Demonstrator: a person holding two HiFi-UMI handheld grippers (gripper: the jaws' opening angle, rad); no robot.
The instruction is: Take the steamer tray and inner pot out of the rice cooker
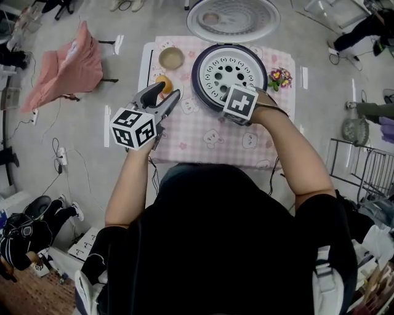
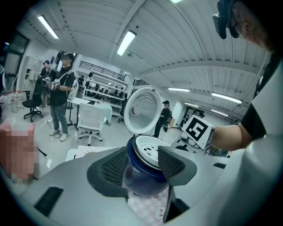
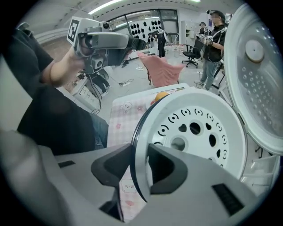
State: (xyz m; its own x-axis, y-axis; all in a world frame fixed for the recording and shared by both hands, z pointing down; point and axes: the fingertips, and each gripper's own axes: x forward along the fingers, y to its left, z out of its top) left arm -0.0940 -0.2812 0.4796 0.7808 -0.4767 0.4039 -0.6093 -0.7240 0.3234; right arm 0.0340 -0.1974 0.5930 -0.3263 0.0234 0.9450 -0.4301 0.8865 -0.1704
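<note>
The dark blue rice cooker (image 1: 198, 83) stands open on the table, its lid (image 1: 233, 18) tipped back. The white steamer tray (image 1: 226, 71), pierced with holes, sits in its top. My right gripper (image 1: 239, 106) points steeply down at the cooker's near edge, under its marker cube. In the right gripper view the tray's rim (image 3: 140, 145) runs between the jaws, and both pads of the gripper (image 3: 140, 170) rest against it. The inner pot is hidden beneath the tray. My left gripper (image 1: 167, 92) hovers left of the cooker, open and empty. The cooker (image 2: 138, 170) shows far behind its jaws.
A pink checked cloth (image 1: 203, 138) covers the small table. A tan bowl (image 1: 171, 58) and an orange object (image 1: 164, 83) sit left of the cooker, and small flowers (image 1: 280, 77) at its right. A pink-draped chair (image 1: 68, 64) stands at left. People stand in the background (image 2: 62, 95).
</note>
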